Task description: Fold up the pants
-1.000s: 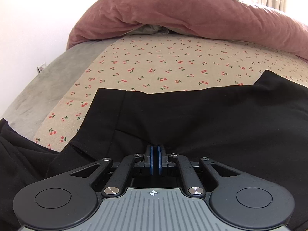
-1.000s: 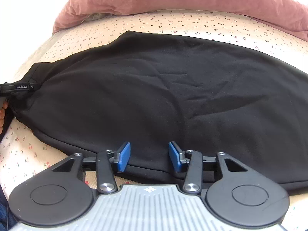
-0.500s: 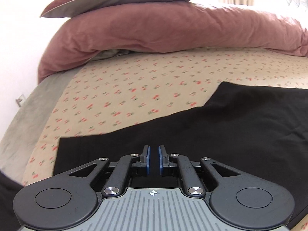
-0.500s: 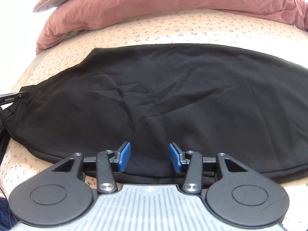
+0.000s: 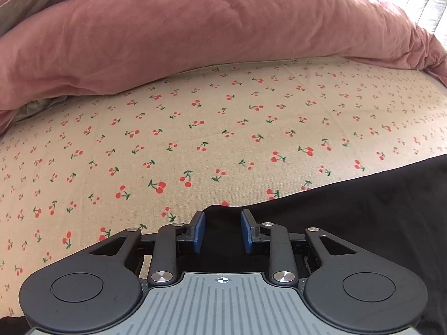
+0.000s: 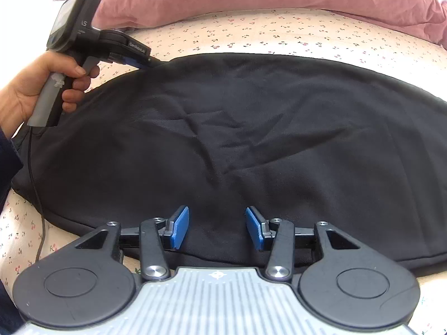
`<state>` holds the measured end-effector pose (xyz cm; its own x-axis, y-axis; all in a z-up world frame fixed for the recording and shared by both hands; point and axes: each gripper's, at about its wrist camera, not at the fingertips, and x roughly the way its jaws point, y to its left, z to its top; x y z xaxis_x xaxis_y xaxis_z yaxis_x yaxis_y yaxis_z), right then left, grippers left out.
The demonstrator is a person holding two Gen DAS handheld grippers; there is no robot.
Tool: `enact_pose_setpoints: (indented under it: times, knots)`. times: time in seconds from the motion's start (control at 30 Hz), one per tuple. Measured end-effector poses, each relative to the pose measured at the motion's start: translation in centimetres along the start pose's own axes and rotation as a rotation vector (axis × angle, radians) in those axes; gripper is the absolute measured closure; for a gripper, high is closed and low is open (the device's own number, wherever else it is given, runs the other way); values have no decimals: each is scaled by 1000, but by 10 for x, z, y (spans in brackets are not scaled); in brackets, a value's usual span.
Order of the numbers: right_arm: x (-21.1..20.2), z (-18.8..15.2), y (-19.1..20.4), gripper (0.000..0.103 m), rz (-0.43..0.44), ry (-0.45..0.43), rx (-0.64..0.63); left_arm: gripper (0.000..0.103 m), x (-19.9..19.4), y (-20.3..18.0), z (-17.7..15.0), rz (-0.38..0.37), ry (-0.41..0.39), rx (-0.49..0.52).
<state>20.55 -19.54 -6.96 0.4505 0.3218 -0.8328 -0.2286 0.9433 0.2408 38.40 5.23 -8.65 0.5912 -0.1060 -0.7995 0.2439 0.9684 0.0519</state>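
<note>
Black pants [image 6: 251, 139] lie folded flat across the cherry-print sheet [image 6: 279, 36]. My right gripper [image 6: 217, 212] stands open over their near hem, with cloth under the blue pads and nothing pinched. My left gripper [image 5: 222, 215] is at the pants' [image 5: 363, 223] far left corner. Its jaws are opening, a tip of black fabric lies loose between the pads, and neither pad presses on it. The right wrist view shows the left gripper [image 6: 149, 60] from the side, held by a hand [image 6: 28, 89], with its tips at the fabric's upper left edge.
A pink duvet [image 5: 195, 28] is heaped along the far side of the bed, with a grey pillow [image 5: 22, 0] on top. Bare sheet [image 5: 195, 125] lies between the pants and the duvet. A black cable [image 6: 36, 181] hangs from the left gripper's handle.
My left gripper swept sideways with the pants' edge, laid it over the rest, and parted its jaws. The right gripper stayed at the near hem and its jaws widened a little.
</note>
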Motion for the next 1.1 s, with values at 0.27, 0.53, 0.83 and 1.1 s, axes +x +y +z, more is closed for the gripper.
enact_pose_setpoints:
  times: [0.27,0.53,0.83,1.1]
  knots:
    - [3,2,9,57,-20,9,-20,27,-14,-7,-3,59,-23,99]
    - [5,0,13,48,-24,9,-34,32,-8,-4,-5,-6,14,112]
    - [5,-1,13,47,-24,8,-41,100,-16,-10,-10,-24,-49,69]
    - [3,-2,13,46,-25,6,-45,100,-23,1,-9,-12,-146,18]
